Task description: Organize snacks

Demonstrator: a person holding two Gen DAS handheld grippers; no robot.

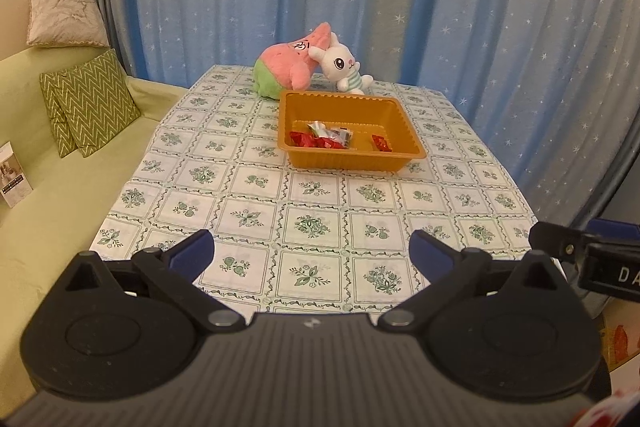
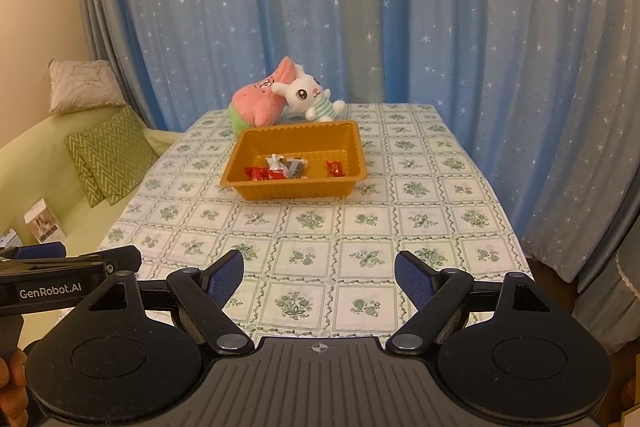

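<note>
both pairs of blue-padded fingers are seen spread wide with nothing between them: the left gripper (image 1: 311, 254) and the right gripper (image 2: 319, 277) are held over the near edge of the surface (image 1: 320, 211), which is covered by a green floral cloth. well apart from them, toward the far end, an orange tray (image 1: 349, 159) is set on the cloth. wrapped snacks (image 1: 323, 139), red and silver, are gathered in its left part, and 1 red snack (image 1: 380, 143) lies apart to the right. just behind the tray, a pink plush star (image 1: 290, 65) and a white plush rabbit (image 1: 340, 65) are leaned together.
</note>
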